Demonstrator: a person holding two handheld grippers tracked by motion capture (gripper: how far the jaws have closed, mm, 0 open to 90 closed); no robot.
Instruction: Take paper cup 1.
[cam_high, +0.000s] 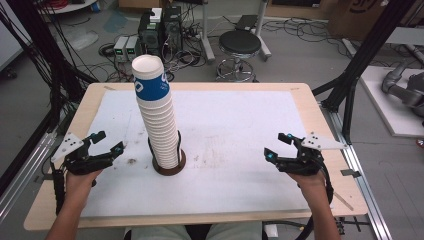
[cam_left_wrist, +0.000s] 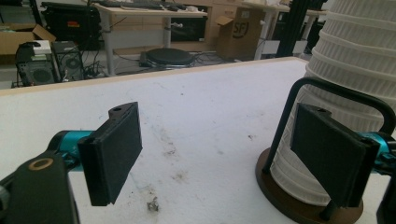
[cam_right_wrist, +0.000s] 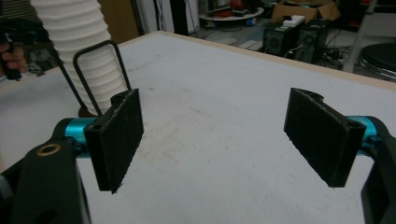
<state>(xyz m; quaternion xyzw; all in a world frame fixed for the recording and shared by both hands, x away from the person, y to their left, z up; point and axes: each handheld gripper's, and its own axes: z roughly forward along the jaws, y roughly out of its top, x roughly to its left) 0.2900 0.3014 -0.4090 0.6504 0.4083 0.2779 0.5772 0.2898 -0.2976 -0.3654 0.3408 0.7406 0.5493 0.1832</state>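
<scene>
White ribbed paper cups, stacked tall in a holder, wait between two idle grippers.

At 8 o'clock the left gripper (cam_high: 109, 142) sits near the stack, jaws spread wide and empty; at 4 o'clock the right gripper (cam_high: 277, 146) stands well apart, equally open and empty. The stack of paper cups (cam_high: 156, 120) leans slightly leftward from its brown round base (cam_high: 170, 169) with black wire hoops, table centre-left. Judged best: brace low with the left, lift the blue-printed top cup (cam_high: 150, 78) straight along the lean.

One cup stack (cam_high: 157, 120) stands in one holder (cam_high: 169, 167), just right of the left gripper (cam_high: 107, 142). There are two grippers; the right gripper (cam_high: 277, 146) is well apart.
</scene>
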